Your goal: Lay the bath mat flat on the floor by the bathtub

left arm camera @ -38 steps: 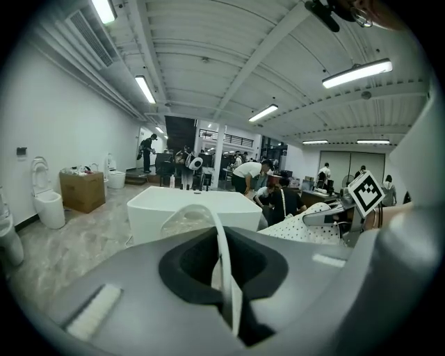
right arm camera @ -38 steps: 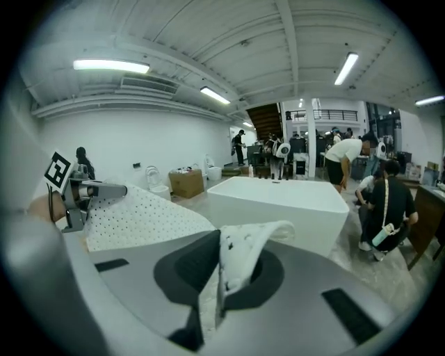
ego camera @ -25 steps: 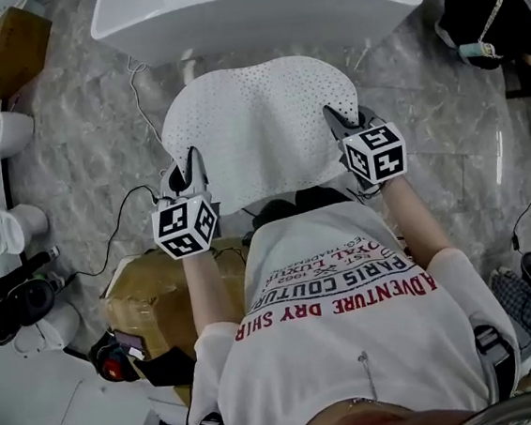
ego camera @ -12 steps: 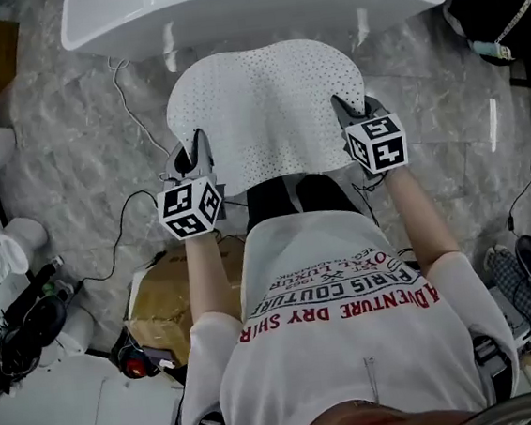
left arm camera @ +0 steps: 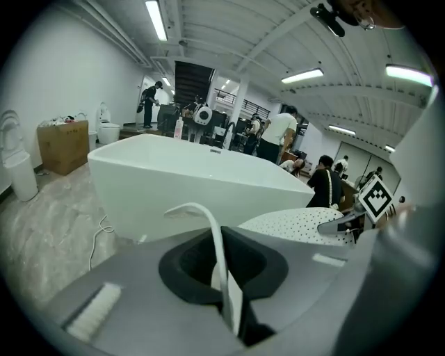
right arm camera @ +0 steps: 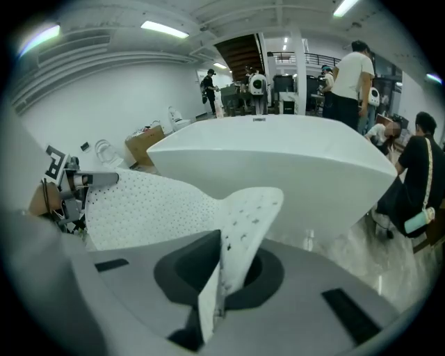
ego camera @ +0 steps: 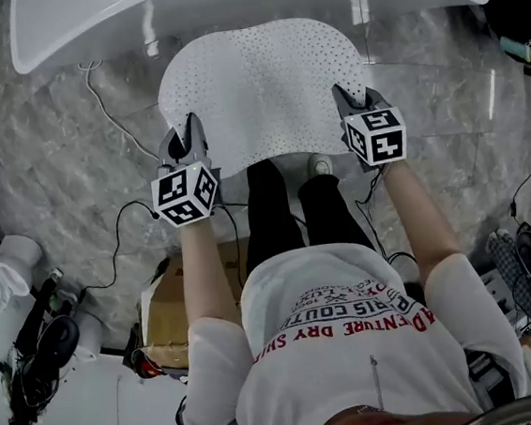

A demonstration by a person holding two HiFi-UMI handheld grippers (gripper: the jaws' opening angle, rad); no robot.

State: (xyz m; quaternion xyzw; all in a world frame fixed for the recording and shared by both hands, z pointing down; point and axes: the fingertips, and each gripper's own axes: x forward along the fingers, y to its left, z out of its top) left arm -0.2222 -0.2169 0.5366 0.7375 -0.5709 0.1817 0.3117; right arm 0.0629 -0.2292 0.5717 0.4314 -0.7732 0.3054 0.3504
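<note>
The white perforated rubber bath mat [ego camera: 262, 89] was held spread out just in front of the white oval bathtub [ego camera: 68, 34], over the grey marble floor [ego camera: 72, 170]. The left tool [ego camera: 190, 134] was clenched on the mat's left edge and the right tool [ego camera: 342, 103] on its right edge, both at the corners farther from the bathtub.

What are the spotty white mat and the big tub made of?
Bath mat: probably soft rubber or plastic, matte. Its edges curl and it is dotted with small holes. Bathtub: hard, glossy white, likely acrylic or ceramic, since its smooth walls shine.
</note>
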